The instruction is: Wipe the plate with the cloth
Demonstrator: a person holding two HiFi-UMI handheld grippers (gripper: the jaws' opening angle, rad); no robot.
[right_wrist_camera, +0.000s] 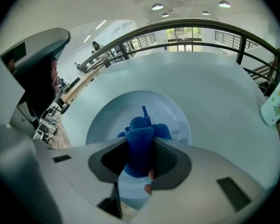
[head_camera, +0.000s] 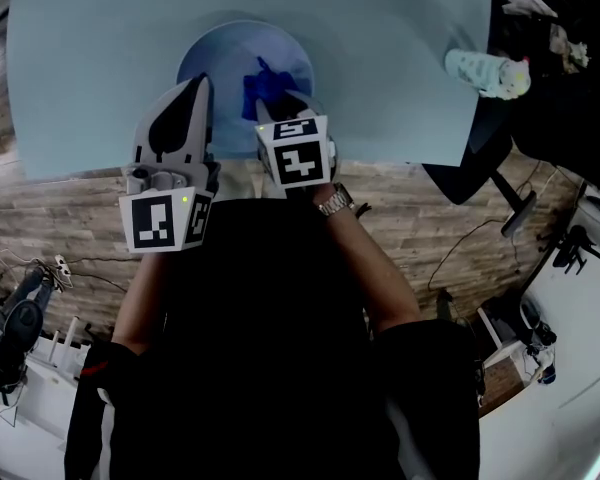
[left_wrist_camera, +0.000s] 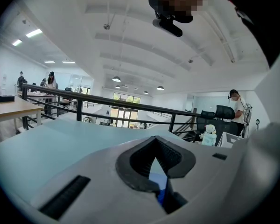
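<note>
A pale blue plate [head_camera: 280,43] lies on the light blue table [head_camera: 90,78] close to its near edge. My left gripper [head_camera: 200,86] reaches the plate's left rim. In the left gripper view the gripper [left_wrist_camera: 161,192] has its jaws closed on a thin pale sliver of that plate [left_wrist_camera: 157,171]. A dark blue cloth [head_camera: 263,86] rests bunched on the plate. My right gripper [head_camera: 283,105] is shut on the cloth. In the right gripper view the cloth [right_wrist_camera: 139,143] fills the gap between the jaws of that gripper [right_wrist_camera: 140,161], above the plate [right_wrist_camera: 107,118].
A white patterned soft toy [head_camera: 488,73] lies at the table's right edge, also seen as a toy [right_wrist_camera: 276,101] in the right gripper view. A black office chair [head_camera: 480,163] stands just off the right corner. The table's near edge [head_camera: 80,171] runs below the grippers.
</note>
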